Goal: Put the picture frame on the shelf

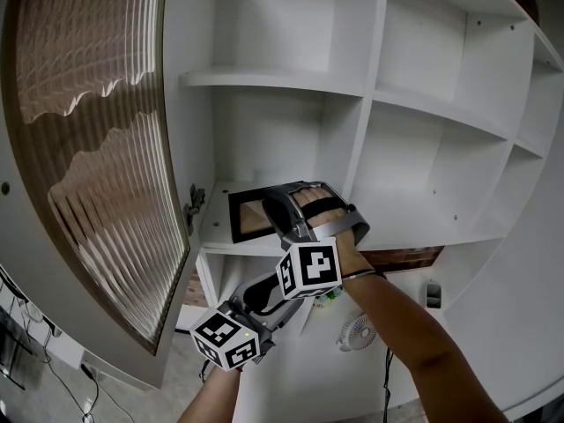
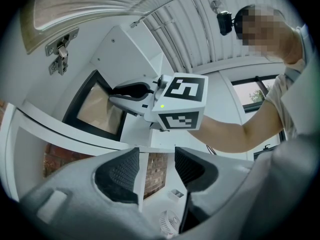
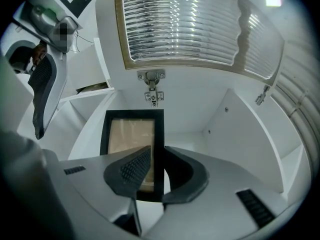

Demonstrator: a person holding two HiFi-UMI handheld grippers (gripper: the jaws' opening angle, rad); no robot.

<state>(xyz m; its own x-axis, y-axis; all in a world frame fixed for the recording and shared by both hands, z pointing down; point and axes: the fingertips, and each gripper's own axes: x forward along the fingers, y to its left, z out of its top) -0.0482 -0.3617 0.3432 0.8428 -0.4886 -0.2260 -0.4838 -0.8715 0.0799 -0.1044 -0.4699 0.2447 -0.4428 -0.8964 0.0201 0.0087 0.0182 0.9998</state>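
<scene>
A black picture frame (image 1: 249, 215) with a tan insert lies in a white shelf (image 1: 217, 241) compartment, near its left wall. My right gripper (image 1: 287, 201) reaches into that compartment and is shut on the frame's right border. In the right gripper view the frame (image 3: 131, 134) runs away from the jaws, with one pad on each side of its black edge (image 3: 159, 171). My left gripper (image 1: 264, 287) hangs below the shelf board, open, with nothing between its pads (image 2: 156, 166). From there the frame (image 2: 95, 109) and the right gripper (image 2: 134, 91) show above.
A ribbed-glass cabinet door (image 1: 97, 148) stands swung open at the left on a metal hinge (image 3: 152, 91). More white compartments lie above and to the right. Below the shelf are a brick wall (image 1: 398, 258) and a small white fan (image 1: 357, 331).
</scene>
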